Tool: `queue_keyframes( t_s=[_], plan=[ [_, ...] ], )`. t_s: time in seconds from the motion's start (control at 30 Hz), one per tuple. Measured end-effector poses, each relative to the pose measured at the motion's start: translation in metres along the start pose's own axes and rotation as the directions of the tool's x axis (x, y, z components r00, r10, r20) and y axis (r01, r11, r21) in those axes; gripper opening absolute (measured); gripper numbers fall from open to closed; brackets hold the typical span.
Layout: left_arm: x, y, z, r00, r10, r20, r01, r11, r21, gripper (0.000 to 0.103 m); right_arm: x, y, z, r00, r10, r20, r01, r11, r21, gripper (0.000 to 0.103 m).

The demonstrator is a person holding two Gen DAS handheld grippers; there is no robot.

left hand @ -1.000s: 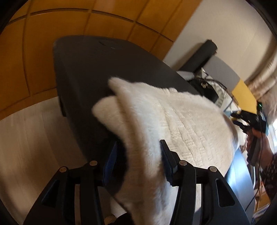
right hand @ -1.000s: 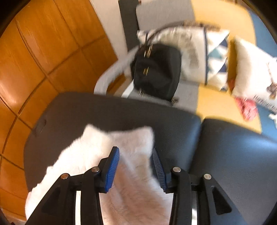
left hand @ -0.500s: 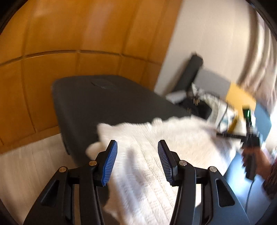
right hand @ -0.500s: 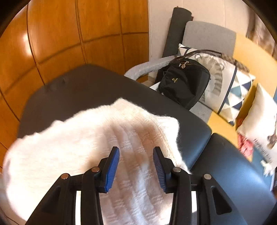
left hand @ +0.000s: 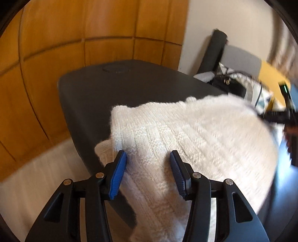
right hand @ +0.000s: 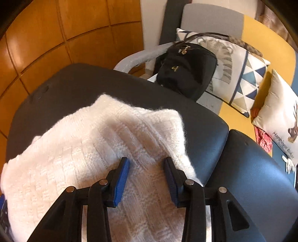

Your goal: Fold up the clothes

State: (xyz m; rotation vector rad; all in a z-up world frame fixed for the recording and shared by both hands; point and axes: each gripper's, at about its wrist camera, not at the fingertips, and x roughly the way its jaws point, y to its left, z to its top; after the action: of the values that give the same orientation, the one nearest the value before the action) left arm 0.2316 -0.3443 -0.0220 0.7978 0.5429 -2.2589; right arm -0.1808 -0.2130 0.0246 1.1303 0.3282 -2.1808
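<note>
cream chunky-knit sweater (left hand: 195,137) is lying doubled on the dark padded bench (left hand: 130,83), spreading ahead of both gaping, empty claws: left claw (left hand: 148,172) nearing its corner, right claw (right hand: 147,179) hovering over its edge.

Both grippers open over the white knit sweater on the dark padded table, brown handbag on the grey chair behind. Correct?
Almost. The handbag is black, not brown, as the right wrist view shows. The rest holds: left gripper and right gripper are open over the white knit sweater on the dark padded table, with the grey chair behind.
</note>
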Motion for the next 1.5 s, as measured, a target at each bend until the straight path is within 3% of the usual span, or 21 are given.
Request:
queue_keyframes(
  t_s=[0.07,0.13,0.2,0.3,0.4,0.53,0.63,0.77,0.9,1.03,1.1,1.2,1.33,1.5],
  plan=[
    [-0.009,0.001,0.011,1.000,0.001,0.014,0.000,0.997,-0.074,0.052,-0.019,-0.004,-0.001,0.998,0.024,0.052,-0.024,1.000,0.003,0.038],
    [-0.025,0.005,0.010,0.997,0.048,0.062,-0.040,0.991,-0.128,0.054,-0.035,-0.008,-0.004,0.995,0.044,0.088,-0.045,0.999,0.006,0.040],
    [-0.029,0.003,0.014,0.997,0.059,0.058,-0.049,0.987,-0.154,0.066,-0.040,-0.010,-0.011,0.995,0.057,0.078,-0.058,0.998,0.008,0.040],
    [-0.015,-0.010,0.017,0.999,0.046,-0.010,-0.047,0.992,-0.113,0.067,-0.033,-0.011,-0.023,0.999,0.032,0.030,-0.032,0.999,0.002,0.040],
    [0.004,-0.029,0.006,0.990,0.107,-0.096,-0.108,0.994,-0.011,0.071,-0.016,-0.019,-0.034,1.000,0.029,-0.004,-0.029,0.998,0.058,0.042],
    [-0.005,-0.038,-0.002,0.987,0.153,-0.037,-0.151,0.987,0.060,0.073,-0.019,-0.028,-0.031,0.999,0.052,-0.003,-0.051,0.986,0.157,0.042],
    [-0.014,-0.026,0.000,0.992,0.116,-0.053,-0.117,0.993,-0.024,0.073,-0.038,-0.020,-0.032,0.998,0.047,0.040,-0.052,0.986,0.156,0.042],
    [-0.027,-0.021,-0.001,0.998,0.065,0.008,-0.063,0.989,-0.133,0.073,-0.041,0.017,-0.030,0.988,0.151,0.043,-0.153,0.985,0.073,0.042],
    [-0.026,-0.050,0.002,0.998,0.050,0.040,-0.050,0.999,-0.015,0.073,-0.041,0.056,-0.027,0.963,0.267,0.027,-0.266,0.964,-0.018,0.042],
    [-0.022,-0.067,-0.011,0.986,0.157,0.050,-0.161,0.983,0.086,0.073,-0.041,0.096,-0.024,0.926,0.377,0.000,-0.375,0.921,-0.107,0.042],
    [-0.023,-0.065,-0.024,0.981,0.189,0.044,-0.192,0.978,0.076,0.073,-0.040,0.122,-0.024,0.900,0.434,-0.036,-0.433,0.884,-0.175,0.042],
    [-0.033,-0.060,-0.042,0.983,0.181,0.043,-0.182,0.983,0.015,0.079,-0.040,0.183,-0.030,0.850,0.503,-0.156,-0.523,0.775,-0.354,0.042],
    [-0.035,-0.065,-0.050,0.985,0.166,0.052,-0.167,0.986,0.021,0.079,-0.045,0.259,-0.030,0.793,0.534,-0.294,-0.601,0.603,-0.526,0.042],
    [-0.033,-0.061,-0.056,0.988,0.147,0.052,-0.147,0.989,-0.010,0.081,-0.035,0.345,-0.060,0.798,0.379,-0.469,-0.598,0.400,-0.694,0.034]
  ],
)
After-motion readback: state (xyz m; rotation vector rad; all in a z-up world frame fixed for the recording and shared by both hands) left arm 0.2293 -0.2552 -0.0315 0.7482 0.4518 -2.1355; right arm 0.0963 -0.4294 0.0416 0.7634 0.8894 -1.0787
